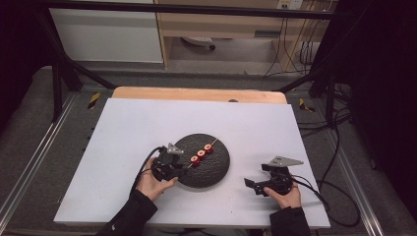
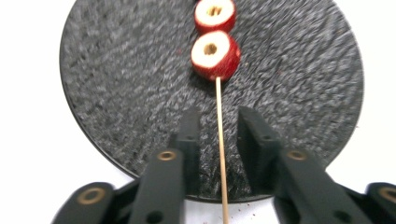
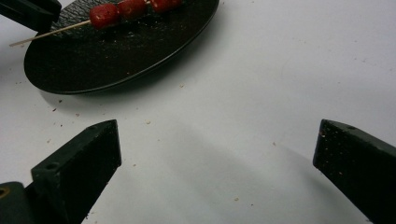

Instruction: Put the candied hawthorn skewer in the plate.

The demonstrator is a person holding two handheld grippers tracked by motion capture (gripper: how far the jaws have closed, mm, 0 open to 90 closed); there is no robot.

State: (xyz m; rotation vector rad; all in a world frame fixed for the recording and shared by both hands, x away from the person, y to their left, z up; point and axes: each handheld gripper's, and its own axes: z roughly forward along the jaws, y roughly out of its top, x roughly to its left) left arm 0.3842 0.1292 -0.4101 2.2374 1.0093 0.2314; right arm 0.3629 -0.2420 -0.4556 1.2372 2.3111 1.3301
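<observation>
On the round black textured plate [image 1: 209, 169] a thin wooden skewer [image 2: 219, 135] of red fruit slices [image 2: 215, 55] is lying, light and brittle; I'm keeping my left gripper [image 2: 218, 123] jaws released around its bare stick, my right gripper [image 3: 217, 149] gaping idle.

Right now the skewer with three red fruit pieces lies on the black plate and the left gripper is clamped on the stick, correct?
Not clamped. In the left gripper view the left gripper has its jaws apart around the stick, not touching it. The skewer does lie on the black plate.
</observation>
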